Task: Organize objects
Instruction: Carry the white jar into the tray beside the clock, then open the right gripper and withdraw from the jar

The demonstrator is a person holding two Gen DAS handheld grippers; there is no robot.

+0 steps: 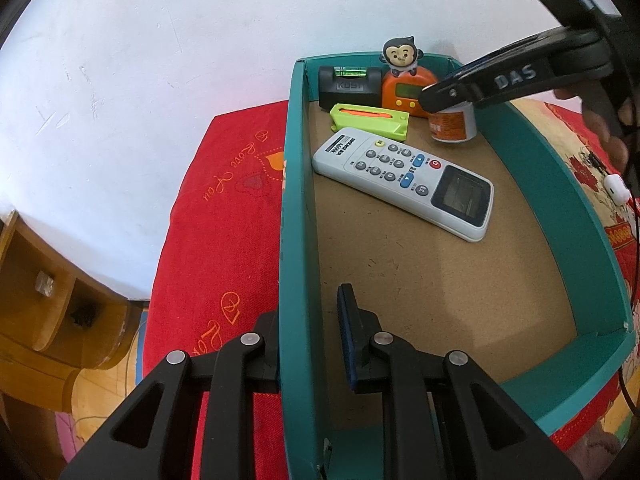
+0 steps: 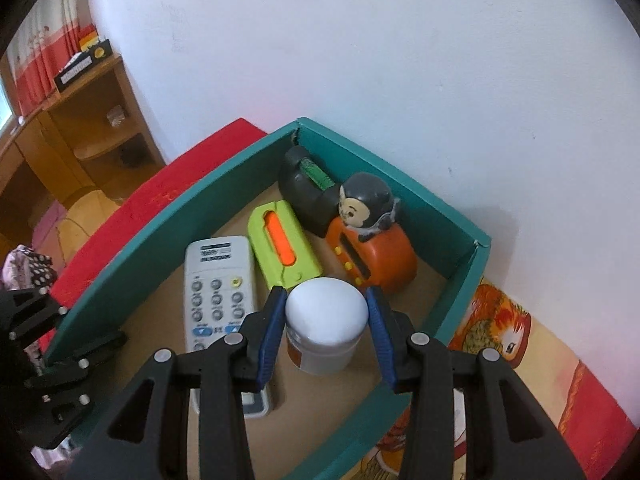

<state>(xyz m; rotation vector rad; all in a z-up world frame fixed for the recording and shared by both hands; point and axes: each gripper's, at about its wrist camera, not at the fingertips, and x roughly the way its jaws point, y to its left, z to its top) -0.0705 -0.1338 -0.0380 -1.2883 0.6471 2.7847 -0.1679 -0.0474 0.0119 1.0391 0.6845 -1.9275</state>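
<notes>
A teal box (image 1: 294, 208) on a red cloth holds a white remote (image 1: 402, 180), a lime-green tool (image 1: 370, 119), a black level (image 1: 349, 87), an orange monkey timer (image 1: 402, 80) and a white jar with an orange label (image 1: 454, 124). My left gripper (image 1: 308, 344) straddles the box's left wall, one finger inside, one outside. My right gripper (image 2: 326, 320) has its blue pads (image 2: 272, 328) on either side of the white jar (image 2: 326, 324), whose base rests on the box floor. The remote (image 2: 218, 280) lies left of the jar.
The box (image 2: 132, 256) stands near a white wall. A wooden shelf unit (image 2: 92, 120) is at the left, also in the left wrist view (image 1: 48, 292). A patterned cloth (image 2: 500, 328) covers the surface to the right. A white earbud (image 1: 616, 188) lies right of the box.
</notes>
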